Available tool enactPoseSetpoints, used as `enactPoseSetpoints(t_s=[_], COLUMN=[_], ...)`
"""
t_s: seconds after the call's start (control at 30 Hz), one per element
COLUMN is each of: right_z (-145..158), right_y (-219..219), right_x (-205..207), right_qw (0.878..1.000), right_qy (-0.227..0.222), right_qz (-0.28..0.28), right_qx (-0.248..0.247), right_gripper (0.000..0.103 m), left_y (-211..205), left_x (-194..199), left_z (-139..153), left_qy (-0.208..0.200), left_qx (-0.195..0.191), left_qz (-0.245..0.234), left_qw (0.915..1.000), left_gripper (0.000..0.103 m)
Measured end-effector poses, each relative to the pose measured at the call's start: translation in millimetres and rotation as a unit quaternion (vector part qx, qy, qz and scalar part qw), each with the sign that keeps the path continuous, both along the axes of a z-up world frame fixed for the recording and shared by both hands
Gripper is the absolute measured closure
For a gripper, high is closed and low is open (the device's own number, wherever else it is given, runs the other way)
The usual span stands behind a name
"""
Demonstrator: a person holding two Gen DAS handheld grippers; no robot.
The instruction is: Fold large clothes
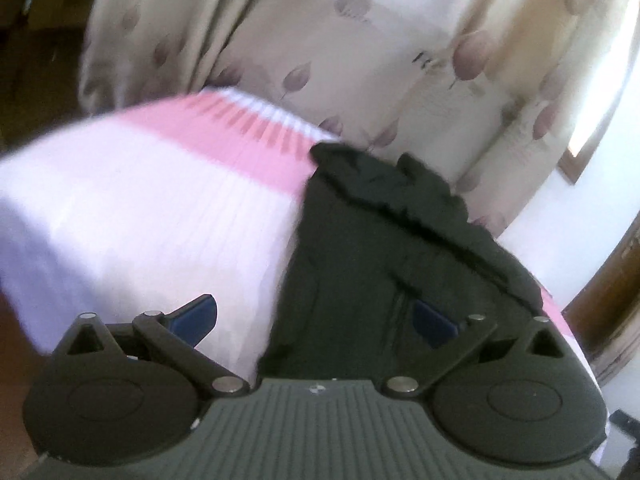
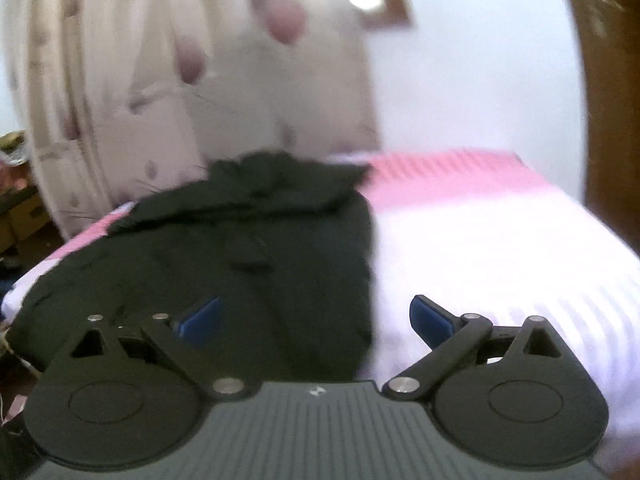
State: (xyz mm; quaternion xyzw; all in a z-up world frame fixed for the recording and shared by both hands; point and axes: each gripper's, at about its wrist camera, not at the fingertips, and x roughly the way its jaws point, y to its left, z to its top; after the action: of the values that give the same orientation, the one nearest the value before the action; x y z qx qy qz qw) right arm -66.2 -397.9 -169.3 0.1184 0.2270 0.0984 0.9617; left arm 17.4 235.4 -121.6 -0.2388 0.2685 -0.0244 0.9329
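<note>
- The cream curtain printed with mauve leaf shapes (image 1: 360,40) hangs in folds behind everything and fills the upper part of both wrist views; it is blurred in the right wrist view.
- The bed covered in a white and pink striped sheet (image 1: 120,208) lies below the curtain, with a pink band across its far end and pale white cloth nearer the cameras.
- The large black garment (image 1: 380,248) lies crumpled on the bed, its far part bunched into a ruffled heap near the pink band and its nearer part spread flatter toward the cameras.
- In the left wrist view the garment sits on the right part of the sheet; in the right wrist view (image 2: 248,248) it sits on the left part, with bare sheet beside it.
- The left gripper (image 1: 314,318) has its jaws spread wide with nothing between them; its blue-padded left finger shows against the sheet and the right one against the garment, though contact cannot be judged.
- The right gripper (image 2: 316,318) also has its jaws wide apart and holds nothing; one blue pad shows against the garment, the other against the white sheet.
</note>
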Motion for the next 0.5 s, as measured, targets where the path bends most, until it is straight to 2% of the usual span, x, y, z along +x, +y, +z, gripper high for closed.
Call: enactPoseSetpoints(t_s=[0.13, 0.2, 0.3, 0.37, 0.4, 0.43, 0.5], right_z=[-24.5, -33.3, -40.3, -46.8, -49.8, -53.6, -58.3], right_y=[-20.2, -22.3, -17.0, -14.1, -12.3, -8.1, 0.9], right_x=[-16.5, -20.3, -19.7, -15.2, -12.9, -11.0, -4.0], right_qw=[0.996, 0.993, 0.991, 0.987, 0.985, 0.984, 0.984], right_qy=[0.036, 0.042, 0.042, 0.055, 0.061, 0.067, 0.076], right_qz=[-0.032, -0.032, -0.022, -0.015, -0.009, -0.005, -0.001], right_qx=[0.079, 0.108, 0.126, 0.150, 0.162, 0.168, 0.163], right_gripper=[0.002, 0.003, 0.006, 0.025, 0.040, 0.048, 0.051], left_y=[-1.0, -8.3, -20.3, -23.6, -24.7, -25.5, -24.9], left_x=[-4.5, -2.2, 3.1, 1.8, 2.0, 2.0, 2.1], left_z=[-16.7, -20.0, -25.7, -30.2, -32.2, -34.3, -38.9], left_qy=[0.020, 0.017, 0.021, 0.017, 0.017, 0.020, 0.024], left_qx=[-0.049, -0.053, -0.050, -0.057, -0.059, -0.059, -0.066], left_qz=[-0.026, -0.046, -0.068, -0.075, -0.078, -0.075, -0.075], left_qw=[0.9983, 0.9974, 0.9963, 0.9954, 0.9951, 0.9952, 0.9947], left_gripper=[0.001, 0.001, 0.001, 0.003, 0.004, 0.007, 0.008])
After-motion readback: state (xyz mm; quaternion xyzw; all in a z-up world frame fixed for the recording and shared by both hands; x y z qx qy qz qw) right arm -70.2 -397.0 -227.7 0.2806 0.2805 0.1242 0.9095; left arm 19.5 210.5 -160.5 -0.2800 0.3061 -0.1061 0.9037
